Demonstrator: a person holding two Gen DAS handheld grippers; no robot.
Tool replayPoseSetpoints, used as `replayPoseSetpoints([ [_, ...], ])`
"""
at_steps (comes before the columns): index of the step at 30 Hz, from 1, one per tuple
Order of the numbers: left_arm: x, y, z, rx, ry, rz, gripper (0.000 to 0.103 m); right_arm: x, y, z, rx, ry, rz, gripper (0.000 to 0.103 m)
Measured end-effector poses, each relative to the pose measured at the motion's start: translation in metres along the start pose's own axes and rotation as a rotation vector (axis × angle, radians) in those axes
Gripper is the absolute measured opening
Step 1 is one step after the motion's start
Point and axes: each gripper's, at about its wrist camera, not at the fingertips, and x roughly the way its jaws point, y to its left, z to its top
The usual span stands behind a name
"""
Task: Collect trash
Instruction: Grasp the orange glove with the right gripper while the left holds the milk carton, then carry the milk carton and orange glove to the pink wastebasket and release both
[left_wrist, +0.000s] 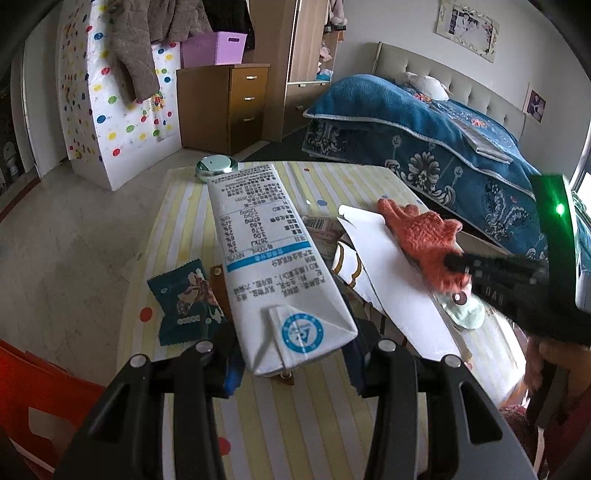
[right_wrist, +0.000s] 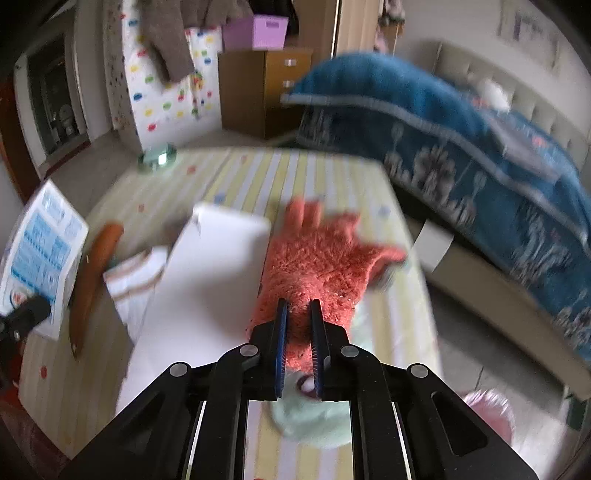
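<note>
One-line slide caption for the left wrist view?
Left gripper clamps white milk carton above striped table.

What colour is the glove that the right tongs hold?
Orange-red glove; the left wrist view shows it sharpest.

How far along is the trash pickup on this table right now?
Nothing visibly binned yet. In hand: the left gripper holds the white milk carton; the right gripper is closed on the orange glove. Left on the striped table: the teal snack wrapper and white paper.
</note>
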Motion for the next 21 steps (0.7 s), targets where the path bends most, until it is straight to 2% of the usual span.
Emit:
replayPoseSetpoints([
  [3,-0.012,-0.001,0.005,0.005,-0.025,0.007,0.042,-0.023,-0.01,0.018,0.012,-0.081,-0.019,0.011],
  [5,-0.025,-0.001,0.012,0.011,-0.054,0.011,0.042,-0.057,-0.021,0.033,0.024,-0.161,-0.041,0.011],
  [9,-0.051,-0.009,0.023,0.033,-0.115,0.002,0.042,-0.093,-0.035,0.036,0.068,-0.213,-0.033,0.012],
  [14,-0.074,-0.037,0.024,0.083,-0.158,-0.055,0.042,-0.131,-0.052,0.01,0.106,-0.21,-0.002,0.012],
  [21,-0.08,-0.095,0.003,0.185,-0.14,-0.156,0.042,-0.183,-0.08,-0.045,0.202,-0.206,0.003,0.012],
])
